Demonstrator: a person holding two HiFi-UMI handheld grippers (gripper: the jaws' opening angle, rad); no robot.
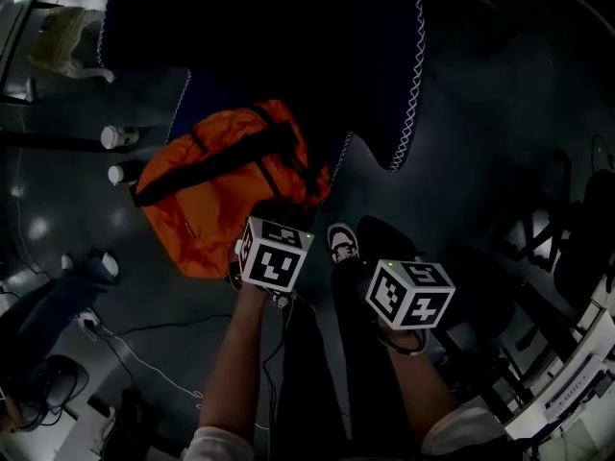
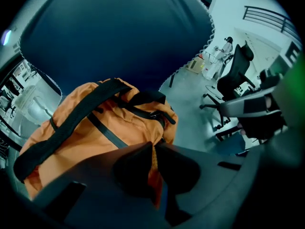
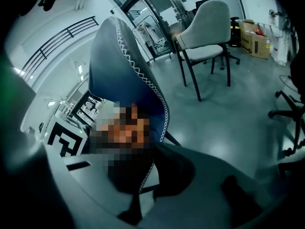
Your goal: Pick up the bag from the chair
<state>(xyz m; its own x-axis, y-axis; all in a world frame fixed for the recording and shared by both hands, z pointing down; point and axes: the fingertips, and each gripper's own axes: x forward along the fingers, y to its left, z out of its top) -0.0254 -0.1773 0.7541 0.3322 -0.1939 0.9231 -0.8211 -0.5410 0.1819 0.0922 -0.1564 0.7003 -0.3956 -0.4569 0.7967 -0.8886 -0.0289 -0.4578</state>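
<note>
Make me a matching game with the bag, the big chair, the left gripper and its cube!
Things:
1. bag
2. big chair
3. left gripper
4. cube

Colours and states:
a. black and white squares
b. shut on a fold of orange fabric
c. orange with black straps
d. dark blue with white stitching on the edge

Pairs: 1-c, 2-d, 3-b, 4-a.

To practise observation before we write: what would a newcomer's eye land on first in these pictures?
The bright orange fabric bag with black straps glows at centre-left of the dim head view, beside the dark blue chair with white zigzag stitching. The left gripper has its jaws shut on a fold of the bag's orange cloth.
</note>
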